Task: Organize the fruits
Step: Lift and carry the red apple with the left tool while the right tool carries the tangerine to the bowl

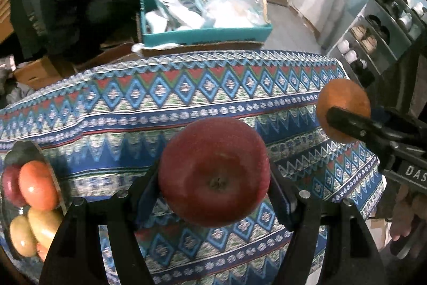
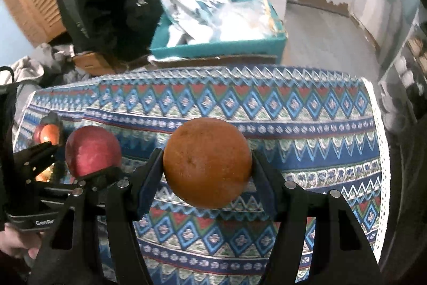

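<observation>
while both tools hang above the patterned tablecloth (image 1: 186, 98), the left gripper (image 1: 213, 191) is clamped on a red apple (image 1: 213, 172), its fingers pressing the fruit from both sides and holding it clear of the cloth. the right gripper (image 2: 208, 172) grips an orange (image 2: 207, 162) the same way, also lifted off the table. seen from the right wrist, the apple sits just left of the orange. at the cloth's left edge a plate (image 1: 57, 178) holds more fruit, red, orange and yellow pieces touching each other. a teal box (image 1: 205, 34) stands beyond the table.
</observation>
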`<state>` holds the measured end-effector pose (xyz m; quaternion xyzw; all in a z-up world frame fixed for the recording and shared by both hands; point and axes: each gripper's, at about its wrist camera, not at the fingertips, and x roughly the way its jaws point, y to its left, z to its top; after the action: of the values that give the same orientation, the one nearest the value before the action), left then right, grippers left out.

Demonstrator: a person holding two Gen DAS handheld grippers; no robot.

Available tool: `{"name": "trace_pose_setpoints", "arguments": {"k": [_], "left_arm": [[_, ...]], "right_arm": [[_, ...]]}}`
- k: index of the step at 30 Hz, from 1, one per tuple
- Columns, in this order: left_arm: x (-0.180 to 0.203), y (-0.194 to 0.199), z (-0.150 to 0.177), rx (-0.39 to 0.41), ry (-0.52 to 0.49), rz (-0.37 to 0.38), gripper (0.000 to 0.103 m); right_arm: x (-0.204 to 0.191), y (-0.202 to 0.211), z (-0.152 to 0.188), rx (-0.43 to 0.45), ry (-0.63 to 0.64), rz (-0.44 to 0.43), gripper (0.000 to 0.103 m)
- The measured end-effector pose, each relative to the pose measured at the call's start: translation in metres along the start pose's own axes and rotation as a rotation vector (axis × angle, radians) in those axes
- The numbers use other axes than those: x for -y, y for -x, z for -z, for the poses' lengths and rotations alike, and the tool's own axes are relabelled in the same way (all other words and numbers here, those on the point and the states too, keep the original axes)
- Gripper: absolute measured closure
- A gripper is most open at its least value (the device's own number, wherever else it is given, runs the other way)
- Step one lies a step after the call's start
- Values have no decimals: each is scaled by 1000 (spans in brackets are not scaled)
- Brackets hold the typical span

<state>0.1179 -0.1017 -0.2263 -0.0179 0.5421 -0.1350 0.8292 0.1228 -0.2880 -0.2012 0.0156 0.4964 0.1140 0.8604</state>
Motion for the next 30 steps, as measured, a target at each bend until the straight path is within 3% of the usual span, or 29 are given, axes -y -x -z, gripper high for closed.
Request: {"name": "trace_pose_setpoints", "arguments": {"k": [16,30], "left_arm": [[-69,67,21,81,105,-23,28],[-144,110,47,134,199,-81,28]], "right_arm": [[-94,12,-22,40,143,-94,38],[-174,5,-26,21,250,-177,38]]}}
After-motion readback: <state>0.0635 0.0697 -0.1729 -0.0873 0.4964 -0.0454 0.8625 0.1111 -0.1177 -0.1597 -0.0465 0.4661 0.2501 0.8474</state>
